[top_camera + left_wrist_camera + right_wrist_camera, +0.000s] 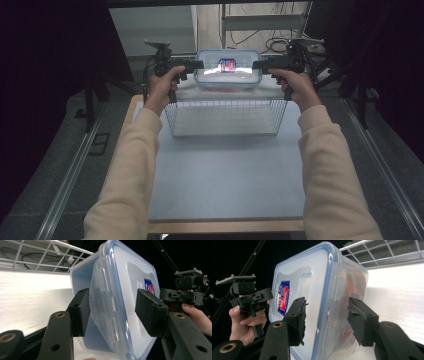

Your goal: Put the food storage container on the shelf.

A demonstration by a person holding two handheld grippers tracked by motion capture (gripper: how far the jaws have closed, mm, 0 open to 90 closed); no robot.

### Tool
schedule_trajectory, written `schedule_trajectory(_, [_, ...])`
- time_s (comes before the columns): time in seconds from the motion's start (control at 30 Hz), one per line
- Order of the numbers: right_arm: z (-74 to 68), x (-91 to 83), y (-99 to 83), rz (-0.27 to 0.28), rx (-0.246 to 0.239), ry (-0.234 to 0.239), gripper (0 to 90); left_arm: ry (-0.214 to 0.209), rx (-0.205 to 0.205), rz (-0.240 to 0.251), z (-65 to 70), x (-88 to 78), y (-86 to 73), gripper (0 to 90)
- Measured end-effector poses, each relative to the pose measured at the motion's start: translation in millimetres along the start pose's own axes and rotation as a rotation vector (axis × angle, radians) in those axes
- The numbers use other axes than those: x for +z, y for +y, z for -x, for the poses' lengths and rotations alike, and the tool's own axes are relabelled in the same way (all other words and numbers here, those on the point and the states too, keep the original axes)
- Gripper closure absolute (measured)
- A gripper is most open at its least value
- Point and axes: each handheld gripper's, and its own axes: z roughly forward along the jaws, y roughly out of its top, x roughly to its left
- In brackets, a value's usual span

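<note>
From the high view, a clear plastic box [227,70] with a blue-rimmed snap lid hangs in the air above the far edge of a wire basket [225,117], its long axis running side to side between the two hands, lid facing up. A small red and blue label [227,65] sits at the middle of the lid. The left gripper [197,64] holds the box's left short end and the right gripper [256,64] its right short end. The basket is white wire, rectangular and open-topped, and stands on a pale grey board [225,175] laid over a wooden table [225,226]. Cream sleeves [127,165] reach in from the bottom.

In the left gripper view, the left gripper [112,311] is clamped on the box [125,290]: one black foam pad [79,311] presses the underside, the other the lid, with the lid's ribbed latch flap [105,305] between them. The lid is smooth and translucent with rounded corners. The right gripper [187,287] and a hand [197,315] show beyond, with white basket wire [50,255] above.

In the right gripper view, the right gripper [325,320] grips the box [312,297] the same way, its worn foam pads on lid and base around a latch flap. Something orange-red [355,285] shows blurred through the clear wall. The left gripper [252,298] and its hand [244,322] are at the far end
</note>
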Motion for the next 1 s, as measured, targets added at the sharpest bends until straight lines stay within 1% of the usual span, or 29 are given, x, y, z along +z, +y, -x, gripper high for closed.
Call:
schedule_trajectory(0.03, [0.1, 0.5, -0.1, 0.001, 0.018, -0.004, 47.8, 0.004, -0.006, 0.001, -0.7, 0.9, 0.2, 45.5])
schedule_trajectory(0.07, [0.5, 1.0, -0.1, 0.003, 0.022, -0.011, 47.1, 0.014, -0.014, -0.001, -1.9, 2.7, 0.3, 44.9])
schedule_trajectory(0.13, [0.5, 2.7, -0.5, 0.006, 0.027, -0.053, 44.9, 0.038, -0.014, -0.012, -3.3, 5.7, -0.1, 43.1])
schedule_trajectory(0.17, [0.1, 2.9, -0.7, 0.004, 0.018, -0.080, 45.8, 0.034, -0.017, -0.005, -4.2, 6.1, -0.5, 43.1])
schedule_trajectory(0.2, [-0.1, 3.0, -0.9, 0.016, 0.017, -0.082, 46.6, 0.032, -0.024, -0.003, -4.7, 6.5, -0.8, 43.1])
schedule_trajectory(0.27, [-0.6, 3.1, -1.5, 0.025, 0.023, -0.089, 46.4, 0.033, -0.023, -0.001, -4.6, 6.7, -1.0, 42.5])
schedule_trajectory(0.33, [-1.7, 3.9, -2.8, 0.037, 0.019, -0.096, 45.6, 0.042, -0.010, 0.000, -3.1, 5.8, -1.3, 42.7])
schedule_trajectory(0.4, [-4.2, 3.7, -4.2, 0.050, 0.005, -0.111, 44.8, 0.048, 0.001, 0.001, -2.0, 4.6, -1.4, 41.9])
schedule_trajectory(0.43, [-5.1, 2.8, -4.8, 0.059, -0.004, -0.118, 44.0, 0.055, 0.010, 0.007, -1.1, 2.8, -1.7, 41.4])
schedule_trajectory(0.47, [-7.4, 0.8, -6.2, 0.083, -0.023, -0.120, 44.0, 0.064, 0.021, 0.017, 0.0, 0.3, -1.9, 41.3])
schedule_trajectory(0.53, [-11.0, -3.0, -7.8, 0.094, -0.059, -0.119, 42.7, 0.059, 0.034, 0.029, 1.9, -3.1, -2.3, 40.6])
schedule_trajectory(0.57, [-13.0, -5.0, -8.6, 0.090, -0.076, -0.120, 42.1, 0.059, 0.041, 0.032, 2.6, -4.5, -2.5, 40.1])
schedule_trajectory(0.6, [-14.1, -6.4, -9.2, 0.087, -0.088, -0.121, 41.5, 0.067, 0.057, 0.036, 4.4, -7.5, -3.4, 39.7])
schedule_trajectory(0.67, [-16.6, -11.1, -11.3, 0.082, -0.123, -0.119, 40.0, 0.076, 0.073, 0.031, 6.5, -11.1, -5.2, 38.4])
schedule_trajectory(0.73, [-18.0, -16.3, -13.9, 0.089, -0.149, -0.113, 39.2, 0.098, 0.098, 0.036, 10.1, -15.2, -8.1, 37.5])
schedule_trajectory(0.8, [-18.9, -20.7, -17.1, 0.094, -0.182, -0.121, 38.9, 0.097, 0.110, 0.030, 13.1, -18.5, -10.9, 36.6])
schedule_trajectory(0.9, [-17.8, -27.5, -23.3, 0.084, -0.217, -0.115, 37.8, 0.119, 0.164, 0.012, 19.4, -24.5, -16.8, 35.6])
schedule_trajectory(1.0, [-18.1, -33.5, -30.4, 0.069, -0.255, -0.117, 37.0, 0.125, 0.199, -0.004, 24.1, -29.0, -22.1, 34.6])
